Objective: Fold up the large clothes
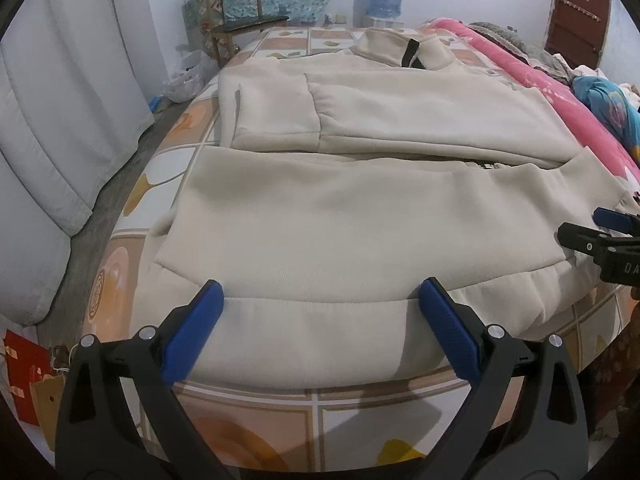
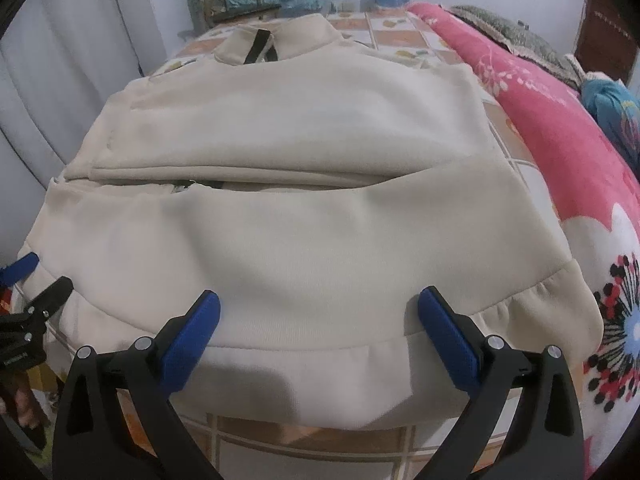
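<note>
On the bed [image 1: 248, 412], over its orange-and-white checked sheet, a cream jacket [image 1: 360, 216] lies spread flat with both sleeves folded across its body and the collar [image 1: 396, 50] at the far end. The left hand-held gripper [image 1: 322, 300] sits above the near hem, its blue pads wide apart with nothing clamped. The right hand-held gripper [image 2: 319, 310] is at the same hem further along, jaws likewise spread and gripping nothing. A pink floral blanket [image 2: 560, 152] lies beside the jacket.
</note>
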A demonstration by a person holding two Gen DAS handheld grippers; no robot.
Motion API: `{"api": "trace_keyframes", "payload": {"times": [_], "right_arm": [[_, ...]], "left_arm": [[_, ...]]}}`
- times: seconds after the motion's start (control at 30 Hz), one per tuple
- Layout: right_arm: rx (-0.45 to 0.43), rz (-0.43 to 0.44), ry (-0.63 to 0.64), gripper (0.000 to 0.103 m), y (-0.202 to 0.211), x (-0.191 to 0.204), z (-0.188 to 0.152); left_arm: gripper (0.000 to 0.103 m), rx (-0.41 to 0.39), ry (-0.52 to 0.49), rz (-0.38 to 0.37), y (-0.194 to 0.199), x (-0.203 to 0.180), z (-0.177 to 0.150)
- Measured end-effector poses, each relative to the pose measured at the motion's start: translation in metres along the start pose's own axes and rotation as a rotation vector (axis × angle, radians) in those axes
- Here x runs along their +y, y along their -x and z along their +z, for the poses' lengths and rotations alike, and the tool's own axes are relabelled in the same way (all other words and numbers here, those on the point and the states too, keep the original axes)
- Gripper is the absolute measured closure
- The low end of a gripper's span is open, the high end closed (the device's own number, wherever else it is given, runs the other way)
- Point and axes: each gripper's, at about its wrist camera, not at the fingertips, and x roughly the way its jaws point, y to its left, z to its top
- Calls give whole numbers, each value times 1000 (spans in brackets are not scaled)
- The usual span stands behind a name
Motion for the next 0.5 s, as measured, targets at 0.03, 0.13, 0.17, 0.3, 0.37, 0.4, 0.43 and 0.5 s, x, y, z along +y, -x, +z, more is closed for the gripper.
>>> {"api": "trace_keyframes", "payload": {"times": [0.03,0.13,0.17,0.3,0.37,0.4,0.43,0.5], "right_arm": [[4,-1,-1,7,0,0,1],[14,-19,-1,7,-1,3,1],[21,-25,-3,7,-1,3,2],[25,-27,-7,7,-1,3,2],[28,-32,-3,7,-2,4,2],[28,-33,-2,6,-2,5,2],[29,-33,-4,6,-2,5,2],[32,-38,-4,6,-3,5,3]], "left_arm": [[8,4,1,-1,0,0,1],[8,17,3,-1,0,0,2],[8,21,4,-1,-1,0,3],[8,30,4,-3,-2,1,5],[8,32,4,-4,-3,1,5],[8,33,3,-4,-2,1,5],[8,35,4,-4,-2,1,5],[8,38,4,-4,-3,1,6]]}}
